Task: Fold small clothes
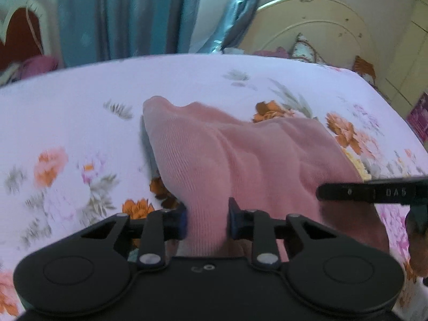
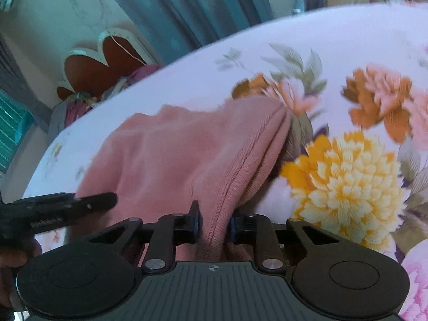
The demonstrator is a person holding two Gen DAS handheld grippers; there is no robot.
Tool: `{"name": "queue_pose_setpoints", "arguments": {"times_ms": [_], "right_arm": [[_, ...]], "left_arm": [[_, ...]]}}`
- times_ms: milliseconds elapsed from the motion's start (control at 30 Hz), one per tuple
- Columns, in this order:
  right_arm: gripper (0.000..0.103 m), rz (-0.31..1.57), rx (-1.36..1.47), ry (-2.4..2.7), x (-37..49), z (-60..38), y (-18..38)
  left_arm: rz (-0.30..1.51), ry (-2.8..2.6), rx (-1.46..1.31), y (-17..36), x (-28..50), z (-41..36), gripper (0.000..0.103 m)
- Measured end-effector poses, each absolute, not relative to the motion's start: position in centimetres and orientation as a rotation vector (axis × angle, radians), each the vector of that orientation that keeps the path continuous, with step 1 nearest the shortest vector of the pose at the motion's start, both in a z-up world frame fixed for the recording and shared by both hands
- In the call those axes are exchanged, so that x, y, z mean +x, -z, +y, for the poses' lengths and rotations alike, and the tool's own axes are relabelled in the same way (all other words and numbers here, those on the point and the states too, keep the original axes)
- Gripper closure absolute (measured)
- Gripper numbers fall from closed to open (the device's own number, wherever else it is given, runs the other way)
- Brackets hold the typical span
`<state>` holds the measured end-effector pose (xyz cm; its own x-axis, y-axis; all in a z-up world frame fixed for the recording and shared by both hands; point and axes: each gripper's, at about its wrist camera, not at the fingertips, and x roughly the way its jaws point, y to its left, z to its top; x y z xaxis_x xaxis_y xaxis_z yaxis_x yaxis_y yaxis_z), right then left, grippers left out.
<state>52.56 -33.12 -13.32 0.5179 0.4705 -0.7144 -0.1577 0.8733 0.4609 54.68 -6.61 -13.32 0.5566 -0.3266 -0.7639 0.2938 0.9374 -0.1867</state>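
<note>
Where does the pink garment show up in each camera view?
Left wrist view: the pink garment fills the centre, running down between the left gripper's pads.
Right wrist view: it lies centre-left, its hemmed edge pinched in the right gripper.
Shared landmark: the floral bedsheet under it, with the teal curtain behind.

Pink garment [image 1: 240,155], fine ribbed knit, one plain shade all over. Bedsheet [image 1: 80,101] pale lilac-white, printed with orange, peach and pink blooms, grey-green leaves; big yellow chrysanthemum [image 2: 345,184] beside garment hem. Left gripper [image 1: 207,220] black, blue pads; right gripper [image 2: 214,227] black, blue pads too. Curtains [image 1: 128,13] teal-blue. Headboard [image 1: 315,26] cream, speckled. Heart-shaped panel [image 2: 99,67] rust-red, white scalloped border.
</note>
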Motion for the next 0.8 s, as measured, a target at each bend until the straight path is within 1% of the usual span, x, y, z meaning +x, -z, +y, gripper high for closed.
{"name": "queue_pose_setpoints", "arguments": {"times_ms": [200, 367, 533, 567, 800], "right_arm": [[0.083, 0.895, 0.247, -0.385, 51.2, -28.8, 9.4], [0.083, 0.87, 0.218, -0.406, 50.1, -23.3, 7.4], [0.083, 0.863, 0.218, -0.432, 49.9, -17.9, 7.0], [0.083, 0.862, 0.23, -0.447, 49.7, -15.1, 6.9], [0.083, 0.865, 0.234, -0.484, 49.5, -6.3, 7.7]], "left_arm": [[0.849, 0.386, -0.009, 10.8, 53.2, -4.1, 0.077], [0.817, 0.373, 0.024, 8.7, 51.9, 1.0, 0.077], [0.794, 0.337, 0.043, 7.5, 50.3, 7.0, 0.077], [0.793, 0.328, 0.038, 7.4, 50.0, 8.3, 0.077], [0.813, 0.294, 0.024, 8.1, 49.0, 16.4, 0.077]]}}
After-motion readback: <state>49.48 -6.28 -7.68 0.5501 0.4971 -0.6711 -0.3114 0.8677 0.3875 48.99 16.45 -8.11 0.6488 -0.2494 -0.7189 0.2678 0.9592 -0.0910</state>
